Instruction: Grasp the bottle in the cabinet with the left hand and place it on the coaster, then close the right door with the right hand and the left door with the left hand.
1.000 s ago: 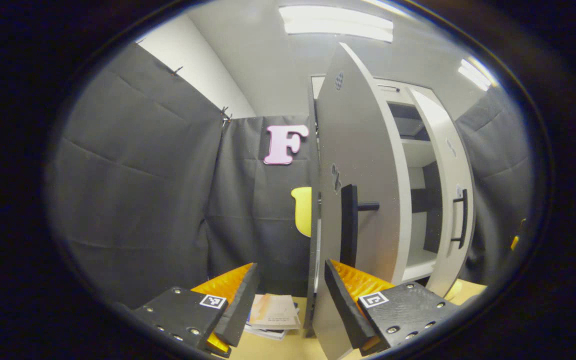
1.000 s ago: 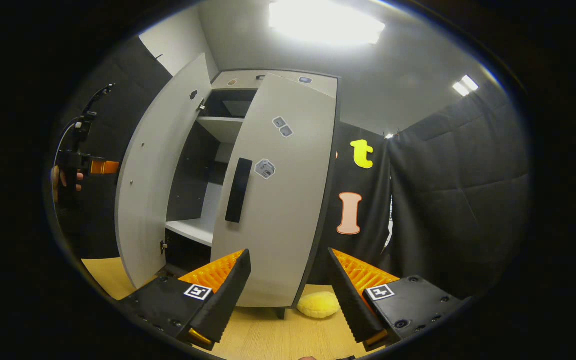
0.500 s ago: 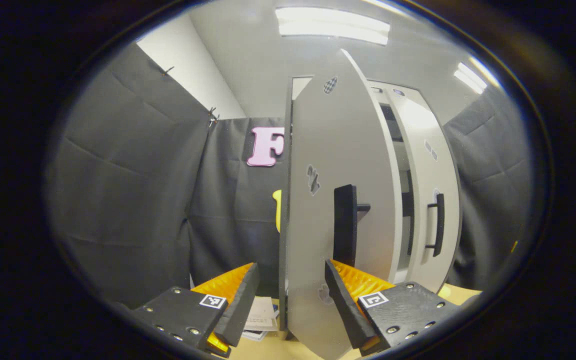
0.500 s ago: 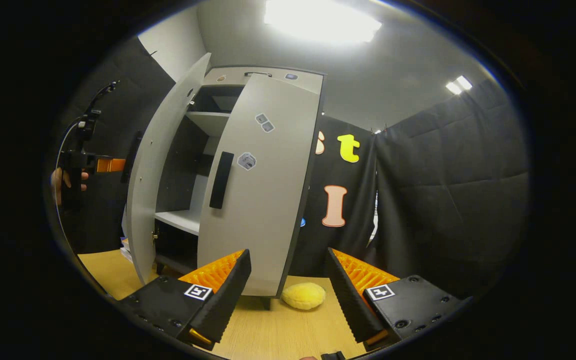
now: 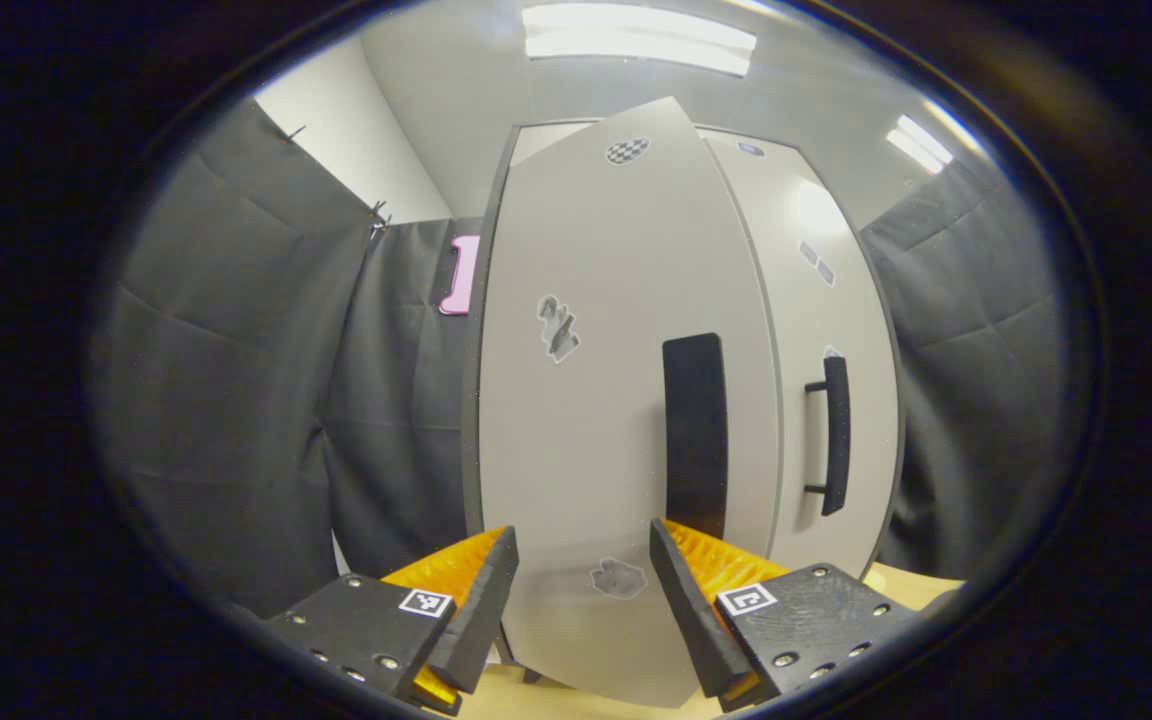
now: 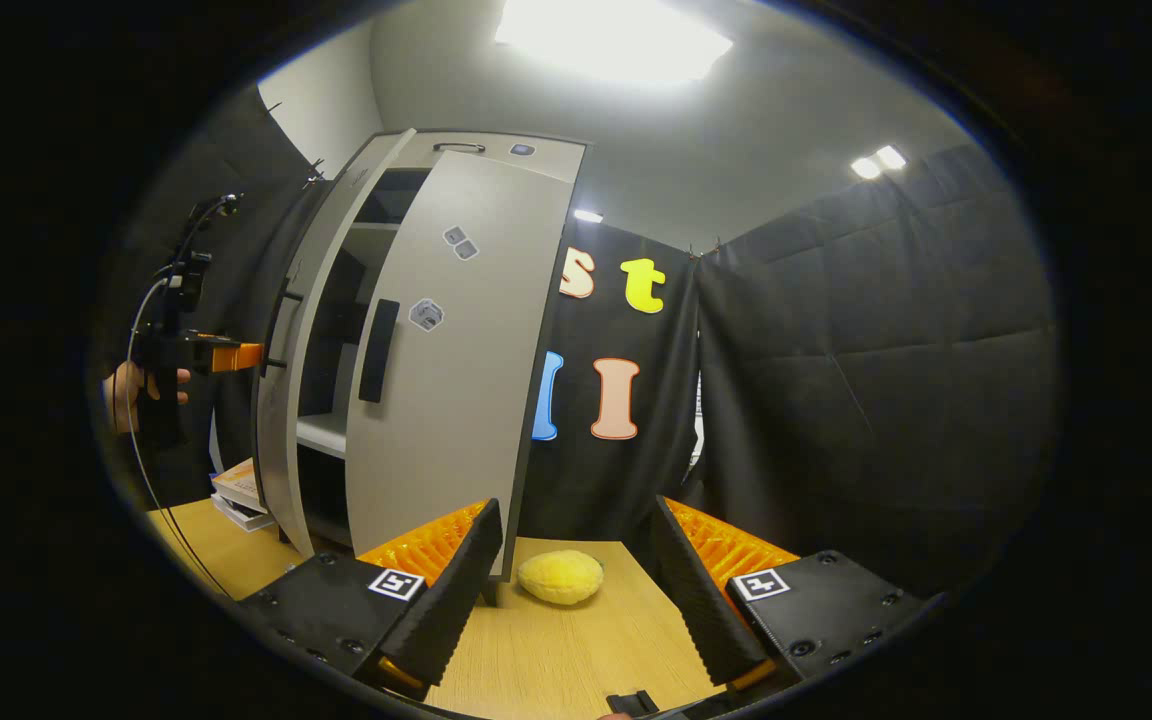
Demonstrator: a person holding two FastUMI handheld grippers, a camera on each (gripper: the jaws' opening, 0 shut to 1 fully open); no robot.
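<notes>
The grey cabinet's left door faces my left gripper square on and close, nearly flush with the cabinet front. Its black handle rises just above the right finger. The left gripper is open, with nothing between its fingers. The right door with its black handle lies beside it. In the right gripper view the right door stands slightly ajar, and a shelf shows in the gap. My right gripper is open and apart from the door, over the wooden table. A hand holds the left gripper against the left door.
A yellow plush lump lies on the table just right of the cabinet's foot. A stack of books sits on the table left of the cabinet. Black cloth walls close in behind and to the right.
The left door has swung from edge-on to almost closed in front of my left gripper, hiding the shelves. My right gripper has drawn back and turned right, away from the right door.
</notes>
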